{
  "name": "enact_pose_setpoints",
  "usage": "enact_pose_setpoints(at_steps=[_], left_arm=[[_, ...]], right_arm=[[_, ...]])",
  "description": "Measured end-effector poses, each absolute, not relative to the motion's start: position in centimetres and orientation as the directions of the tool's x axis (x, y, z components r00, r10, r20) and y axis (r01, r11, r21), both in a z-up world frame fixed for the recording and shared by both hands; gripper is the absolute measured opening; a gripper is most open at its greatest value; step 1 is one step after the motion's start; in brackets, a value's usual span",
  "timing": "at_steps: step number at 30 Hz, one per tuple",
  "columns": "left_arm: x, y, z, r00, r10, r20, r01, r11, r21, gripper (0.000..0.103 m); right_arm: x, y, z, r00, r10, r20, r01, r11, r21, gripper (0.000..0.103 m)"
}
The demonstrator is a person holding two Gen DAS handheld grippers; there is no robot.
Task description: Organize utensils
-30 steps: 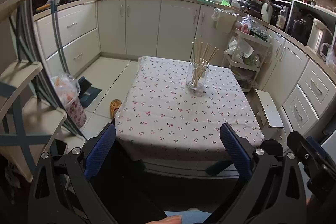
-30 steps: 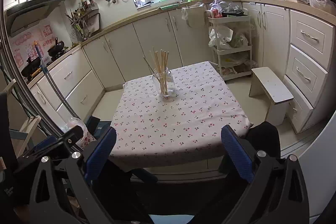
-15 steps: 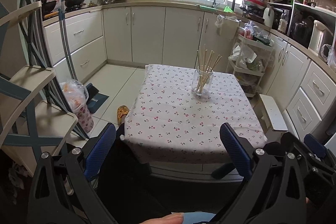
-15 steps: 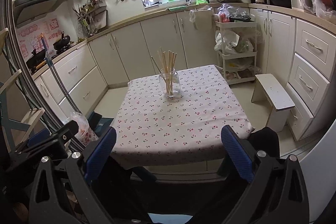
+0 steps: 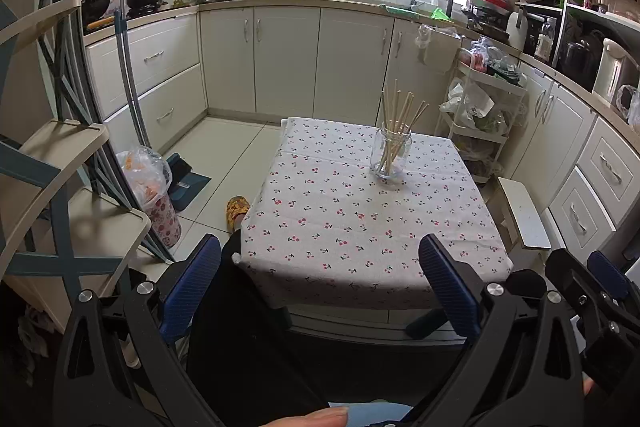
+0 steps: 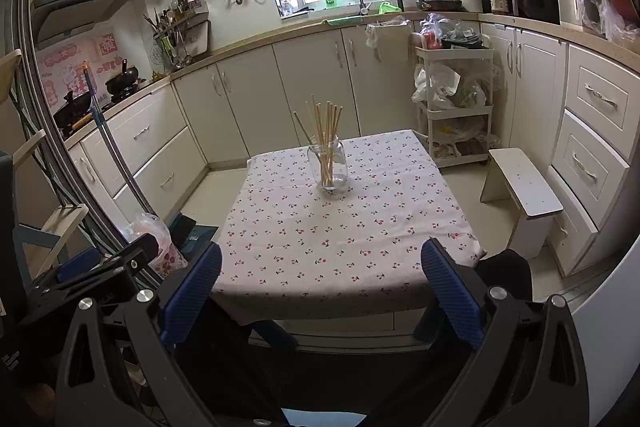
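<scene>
A clear glass jar (image 5: 390,155) holding several wooden chopsticks (image 5: 398,115) stands upright on a small table with a cherry-print cloth (image 5: 360,219), toward its far side. It also shows in the right wrist view (image 6: 329,167). My left gripper (image 5: 318,259) is open and empty, held back from the table's near edge. My right gripper (image 6: 320,267) is open and empty, also short of the near edge; it shows at the right edge of the left wrist view (image 5: 592,287).
White cabinets line the back and right walls. A white stool (image 6: 520,187) and a storage cart (image 6: 452,99) stand right of the table. A bagged bin (image 5: 154,195), a mop pole (image 5: 128,79) and a shelf rack (image 5: 52,187) stand left.
Both grippers have pulled back and risen a little; the table and jar look smaller and farther. Both grippers stay open. The jar has not moved.
</scene>
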State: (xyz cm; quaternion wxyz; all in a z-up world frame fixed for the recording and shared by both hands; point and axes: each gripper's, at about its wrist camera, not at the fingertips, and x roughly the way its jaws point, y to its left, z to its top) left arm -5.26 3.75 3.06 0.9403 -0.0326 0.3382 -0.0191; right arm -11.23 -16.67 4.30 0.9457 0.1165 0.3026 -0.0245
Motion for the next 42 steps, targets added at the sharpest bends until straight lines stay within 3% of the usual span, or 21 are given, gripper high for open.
enact_pose_setpoints(at_steps=[42], left_arm=[[-5.42, 3.61, 2.98, 0.770, -0.057, -0.636, 0.015, 0.997, -0.071, 0.095]], right_arm=[[-11.42, -16.48, 4.68, 0.823, 0.023, -0.567, 0.111, 0.974, 0.200, 0.096]])
